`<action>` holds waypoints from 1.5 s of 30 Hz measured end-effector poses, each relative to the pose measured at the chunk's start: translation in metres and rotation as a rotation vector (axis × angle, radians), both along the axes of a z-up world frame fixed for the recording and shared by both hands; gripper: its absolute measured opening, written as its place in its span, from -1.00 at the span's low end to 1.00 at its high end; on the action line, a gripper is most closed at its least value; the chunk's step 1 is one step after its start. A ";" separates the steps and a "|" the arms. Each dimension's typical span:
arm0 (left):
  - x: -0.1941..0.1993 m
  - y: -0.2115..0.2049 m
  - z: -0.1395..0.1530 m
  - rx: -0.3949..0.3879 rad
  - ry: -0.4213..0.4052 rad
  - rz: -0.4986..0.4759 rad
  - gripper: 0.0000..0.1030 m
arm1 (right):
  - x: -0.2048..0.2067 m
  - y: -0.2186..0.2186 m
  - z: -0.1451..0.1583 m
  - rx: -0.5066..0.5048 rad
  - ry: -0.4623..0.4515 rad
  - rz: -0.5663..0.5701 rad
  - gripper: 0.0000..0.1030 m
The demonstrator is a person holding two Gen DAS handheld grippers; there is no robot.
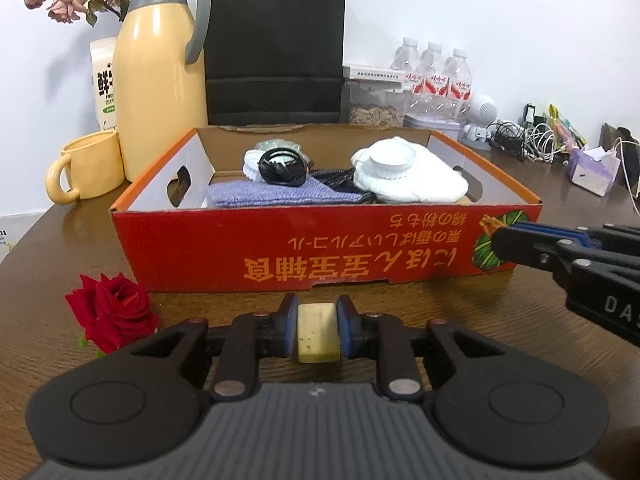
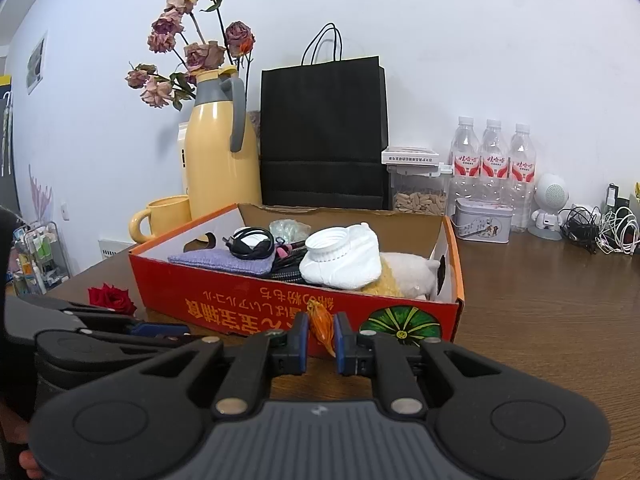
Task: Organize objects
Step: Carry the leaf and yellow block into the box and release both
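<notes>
Left hand-held gripper (image 1: 317,330) clamps the soap (image 1: 316,334), right hand-held gripper (image 2: 321,330) pinches an orange wrapper (image 2: 322,326); either could snag the box (image 1: 320,248) near wall.

Cardboard box (image 1: 224,252): red, orange lettering, green pumpkin print. Soap bar (image 1: 317,332): pale yellow, speckled. Rose (image 1: 114,308): deep red. Thermos jug (image 1: 156,92): yellow, grey collar. Paper bag (image 1: 275,48): black. Surface (image 1: 60,248): dark brown woodgrain.

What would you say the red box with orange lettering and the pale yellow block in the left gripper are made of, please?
Red box with orange lettering: printed cardboard, brown raw inner flap, slightly glossy outside. Pale yellow block: matte, waxy, speckled, possibly soap or an eraser; left gripper clamps it.
</notes>
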State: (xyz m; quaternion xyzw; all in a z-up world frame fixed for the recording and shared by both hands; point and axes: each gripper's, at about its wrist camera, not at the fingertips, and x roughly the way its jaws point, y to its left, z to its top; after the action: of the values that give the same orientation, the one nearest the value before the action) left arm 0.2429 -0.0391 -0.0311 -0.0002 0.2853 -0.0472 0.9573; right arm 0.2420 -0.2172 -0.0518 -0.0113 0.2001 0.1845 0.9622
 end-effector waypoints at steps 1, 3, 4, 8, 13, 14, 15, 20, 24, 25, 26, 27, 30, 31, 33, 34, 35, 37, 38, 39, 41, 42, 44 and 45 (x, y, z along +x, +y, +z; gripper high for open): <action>-0.002 0.000 0.001 -0.003 -0.007 -0.003 -0.58 | 0.000 0.000 0.000 0.001 -0.001 0.001 -0.76; -0.005 0.000 0.005 -0.006 -0.025 -0.006 -0.58 | 0.000 0.000 0.000 0.002 -0.003 0.001 -0.76; -0.008 -0.001 0.008 -0.008 -0.038 -0.010 -0.58 | -0.001 0.000 0.001 0.003 -0.006 0.002 -0.76; -0.018 -0.002 0.023 -0.029 -0.094 -0.022 -0.58 | -0.004 -0.001 0.005 0.014 -0.032 0.006 -0.76; -0.009 0.000 0.058 -0.068 -0.171 -0.024 -0.58 | 0.001 0.004 0.018 0.008 -0.061 0.007 -0.76; -0.004 0.001 0.064 -0.075 -0.180 -0.020 -0.58 | 0.004 0.005 0.020 0.003 -0.062 0.003 -0.76; 0.001 0.002 0.070 -0.080 -0.192 -0.017 -0.58 | 0.007 0.006 0.023 0.000 -0.065 -0.001 -0.76; 0.032 0.004 0.092 -0.100 -0.236 0.027 -0.58 | 0.031 0.016 0.042 -0.026 -0.104 -0.025 -0.76; 0.059 0.006 0.098 -0.121 -0.243 0.072 -0.58 | 0.062 0.028 0.053 -0.037 -0.123 -0.053 -0.76; 0.067 0.006 0.098 -0.122 -0.241 0.081 -0.58 | 0.069 0.030 0.054 -0.039 -0.124 -0.061 -0.76; 0.074 0.007 0.097 -0.120 -0.238 0.091 -0.58 | 0.076 0.032 0.055 -0.039 -0.124 -0.072 -0.76; 0.081 0.008 0.095 -0.117 -0.232 0.101 -0.58 | 0.084 0.033 0.055 -0.040 -0.121 -0.086 -0.76; 0.097 0.012 0.089 -0.127 -0.210 0.115 -0.58 | 0.101 0.035 0.051 -0.047 -0.107 -0.115 -0.76; 0.100 0.012 0.086 -0.123 -0.203 0.117 -0.58 | 0.105 0.034 0.049 -0.048 -0.109 -0.120 -0.76; 0.107 0.013 0.082 -0.112 -0.189 0.116 -0.58 | 0.111 0.031 0.046 -0.048 -0.106 -0.130 -0.76; 0.109 0.013 0.080 -0.108 -0.184 0.115 -0.58 | 0.113 0.029 0.044 -0.046 -0.099 -0.130 -0.76; 0.110 0.012 0.078 -0.104 -0.178 0.114 -0.58 | 0.116 0.027 0.042 -0.042 -0.090 -0.130 -0.76; 0.112 0.011 0.074 -0.096 -0.168 0.110 -0.58 | 0.120 0.024 0.039 -0.036 -0.075 -0.131 -0.76; 0.112 0.010 0.072 -0.091 -0.165 0.107 -0.58 | 0.121 0.023 0.038 -0.036 -0.069 -0.131 -0.76; 0.112 0.010 0.071 -0.085 -0.161 0.105 -0.58 | 0.121 0.022 0.037 -0.038 -0.064 -0.130 -0.76; 0.113 0.009 0.068 -0.080 -0.156 0.104 -0.57 | 0.122 0.022 0.036 -0.039 -0.060 -0.131 -0.76; 0.112 0.009 0.068 -0.082 -0.155 0.108 -0.56 | 0.121 0.021 0.036 -0.040 -0.058 -0.133 -0.75; 0.112 0.011 0.068 -0.084 -0.155 0.114 -0.42 | 0.121 0.020 0.035 -0.039 -0.051 -0.141 -0.69; 0.112 0.012 0.068 -0.091 -0.156 0.118 -0.08 | 0.121 0.019 0.035 -0.036 -0.045 -0.146 -0.52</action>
State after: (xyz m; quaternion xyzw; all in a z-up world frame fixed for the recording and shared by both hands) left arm 0.3550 -0.0273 0.0366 -0.0568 0.2070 -0.0037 0.9767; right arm 0.3630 -0.1981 -0.0164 -0.0184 0.1818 0.1098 0.9770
